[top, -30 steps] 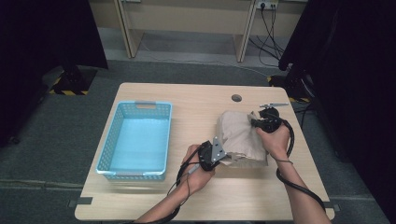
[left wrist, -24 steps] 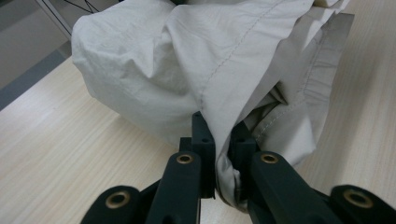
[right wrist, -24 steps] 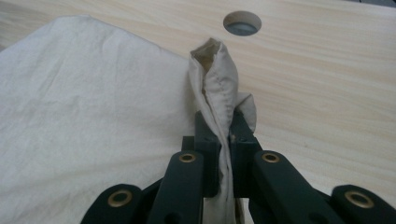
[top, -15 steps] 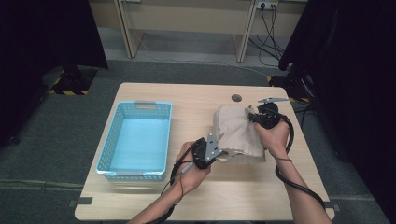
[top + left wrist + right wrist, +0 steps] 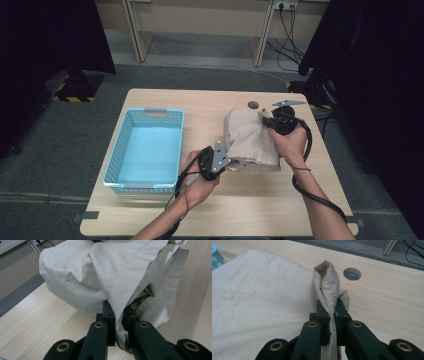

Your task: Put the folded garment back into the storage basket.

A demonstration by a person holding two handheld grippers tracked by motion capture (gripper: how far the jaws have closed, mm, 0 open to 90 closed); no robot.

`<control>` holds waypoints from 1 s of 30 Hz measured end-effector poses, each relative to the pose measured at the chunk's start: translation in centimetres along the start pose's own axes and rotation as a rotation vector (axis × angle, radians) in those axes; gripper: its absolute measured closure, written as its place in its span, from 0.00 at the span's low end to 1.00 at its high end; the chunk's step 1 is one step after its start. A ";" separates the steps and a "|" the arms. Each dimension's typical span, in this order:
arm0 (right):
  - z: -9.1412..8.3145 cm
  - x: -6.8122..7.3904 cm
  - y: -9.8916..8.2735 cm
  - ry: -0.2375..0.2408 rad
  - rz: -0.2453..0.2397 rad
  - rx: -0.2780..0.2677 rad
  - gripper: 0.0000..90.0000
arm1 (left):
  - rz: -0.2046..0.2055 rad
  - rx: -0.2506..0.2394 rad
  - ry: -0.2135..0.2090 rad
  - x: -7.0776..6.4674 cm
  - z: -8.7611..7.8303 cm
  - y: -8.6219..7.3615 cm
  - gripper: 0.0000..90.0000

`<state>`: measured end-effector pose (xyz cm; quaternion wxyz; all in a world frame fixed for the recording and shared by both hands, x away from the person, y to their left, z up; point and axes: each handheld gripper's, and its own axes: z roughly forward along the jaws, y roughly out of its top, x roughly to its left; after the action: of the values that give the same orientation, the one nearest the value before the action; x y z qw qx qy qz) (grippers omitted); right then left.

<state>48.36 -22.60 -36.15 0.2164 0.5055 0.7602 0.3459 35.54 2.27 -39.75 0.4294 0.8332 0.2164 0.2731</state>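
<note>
A beige cloth [image 5: 250, 139] lies bunched on the right half of the wooden table [image 5: 200, 102], partly lifted between both hands. My left gripper [image 5: 226, 161] holds its near left corner; in the left gripper view the black jaws [image 5: 119, 315] are shut on a hemmed fold of the cloth [image 5: 105, 272]. My right gripper [image 5: 264, 119] grips the far right edge; in the right gripper view its jaws [image 5: 331, 310] pinch a standing ridge of the cloth [image 5: 257, 302].
A light blue plastic basket [image 5: 131, 150] stands on the left half of the table, with nothing in it. A round cable hole [image 5: 253, 104] sits in the tabletop just behind the cloth. Cables trail from both grippers towards the near edge.
Both grippers have risen a little and shifted left with the cloth, which now stands higher and more bunched than a second ago.
</note>
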 end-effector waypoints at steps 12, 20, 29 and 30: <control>0.1 0.8 0.6 0.013 -0.016 -0.008 0.95 | 0.003 0.001 0.008 0.5 -0.9 -0.2 0.94; 0.3 1.7 1.1 0.028 -0.023 -0.012 0.95 | 0.004 0.007 0.022 1.0 -1.7 -0.5 0.94; 0.6 3.1 1.8 0.044 -0.038 -0.017 0.95 | -0.003 0.007 0.040 1.7 -2.8 -1.0 0.94; 0.6 3.2 1.8 0.045 -0.041 -0.019 0.95 | -0.003 0.008 0.042 1.8 -3.0 -1.1 0.94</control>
<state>48.63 -19.01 -35.11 0.2111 0.4797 0.7719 0.3597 34.85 5.71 -38.75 0.4217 0.8287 0.2279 0.2891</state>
